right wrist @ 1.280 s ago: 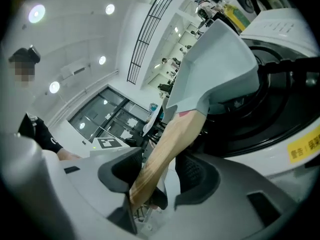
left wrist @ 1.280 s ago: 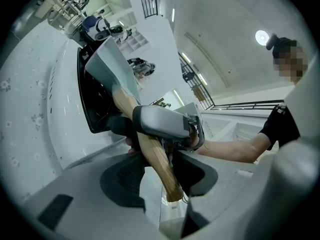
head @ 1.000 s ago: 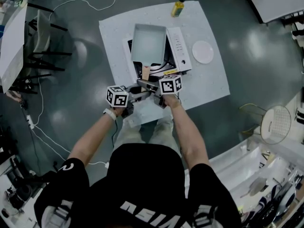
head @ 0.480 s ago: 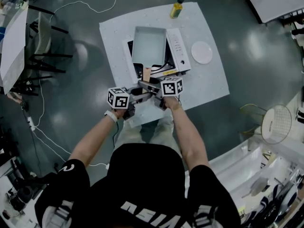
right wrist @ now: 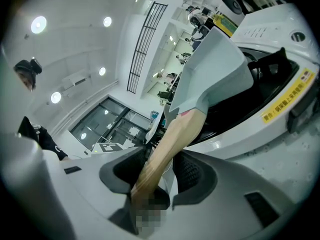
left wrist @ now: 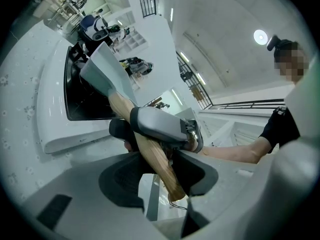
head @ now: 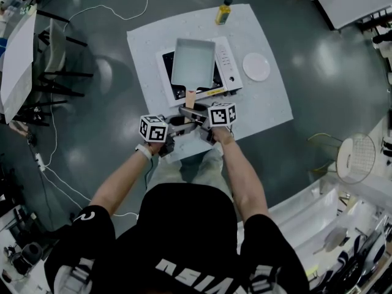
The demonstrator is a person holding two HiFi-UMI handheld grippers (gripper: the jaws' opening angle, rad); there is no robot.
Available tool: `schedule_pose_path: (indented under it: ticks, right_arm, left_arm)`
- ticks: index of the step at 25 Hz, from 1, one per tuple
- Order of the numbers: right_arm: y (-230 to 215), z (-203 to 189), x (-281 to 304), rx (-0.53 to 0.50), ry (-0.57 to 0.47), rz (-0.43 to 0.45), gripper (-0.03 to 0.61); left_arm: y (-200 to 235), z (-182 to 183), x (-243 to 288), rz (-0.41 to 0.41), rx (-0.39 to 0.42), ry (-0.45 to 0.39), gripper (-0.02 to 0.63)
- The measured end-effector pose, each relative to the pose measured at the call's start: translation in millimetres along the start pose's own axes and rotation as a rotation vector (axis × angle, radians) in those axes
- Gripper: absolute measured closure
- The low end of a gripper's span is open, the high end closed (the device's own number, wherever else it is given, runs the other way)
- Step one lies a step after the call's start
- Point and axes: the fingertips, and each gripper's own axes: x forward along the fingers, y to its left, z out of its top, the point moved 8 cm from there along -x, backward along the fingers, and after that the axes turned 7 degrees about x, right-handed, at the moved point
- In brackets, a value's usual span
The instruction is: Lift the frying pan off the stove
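Both grippers have edged up with the pan since a second ago; left gripper [left wrist: 155, 149] and right gripper [right wrist: 160, 169] clamp the wooden handle [head: 189, 98] of the rectangular frying pan [head: 193, 61] over the induction stove [head: 228, 66]; likely stiff and front-heavy, so the handle is the place to hold.

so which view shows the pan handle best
Right gripper view: the handle runs unblocked from the pan down between the jaws. Left gripper view has the other jaws crossing it; head view shows only a tiny stub.
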Motion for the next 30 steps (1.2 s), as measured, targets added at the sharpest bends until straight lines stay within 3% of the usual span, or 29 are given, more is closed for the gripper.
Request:
schedule_pose_path:
  ticks: [13, 30]
  right_arm:
    - [13.6, -5.9, -15.4, -0.032, -0.021, 0.003, 0.408]
    - [86.3, 31.9, -57.0, -0.223, -0.098, -0.018, 0.405]
  left_arm:
    - [-17.3, -1.7, 4.8, -0.001, 0.040, 0.011, 0.439]
    - [-75.6, 54.9, 16.8, -0.034, 0.223, 0.013, 0.439]
